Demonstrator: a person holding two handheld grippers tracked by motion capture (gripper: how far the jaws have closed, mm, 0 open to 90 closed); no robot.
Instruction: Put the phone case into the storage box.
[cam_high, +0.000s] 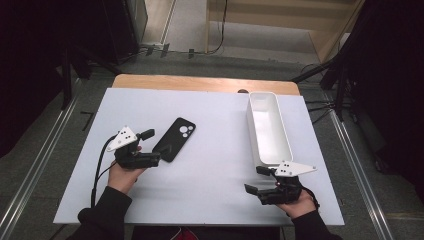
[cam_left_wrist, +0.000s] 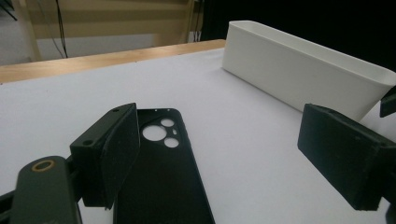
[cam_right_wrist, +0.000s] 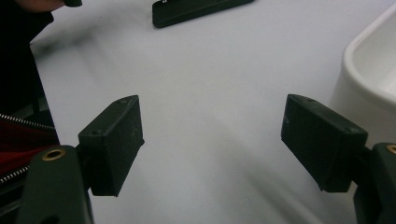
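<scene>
A black phone case (cam_high: 175, 139) lies flat on the white table top (cam_high: 210, 190), camera holes up, left of centre. My left gripper (cam_high: 150, 146) sits at the case's near end and is open. In the left gripper view the case (cam_left_wrist: 163, 182) reaches in between the wide-apart jaws, close to the left one, and neither pad presses on it. My left gripper (cam_left_wrist: 229, 158) points towards the white bin (cam_left_wrist: 299, 70). My right gripper (cam_high: 256, 180) rests near the front right of the table, open, with nothing between its fingers (cam_right_wrist: 112, 149).
A long white bin (cam_high: 267, 130) stands lengthwise on the right half, its near end just beyond my right gripper; its rim (cam_right_wrist: 373, 79) shows in the right gripper view. A wooden strip (cam_high: 205, 82) runs along the table's far edge. Cables trail from the left gripper.
</scene>
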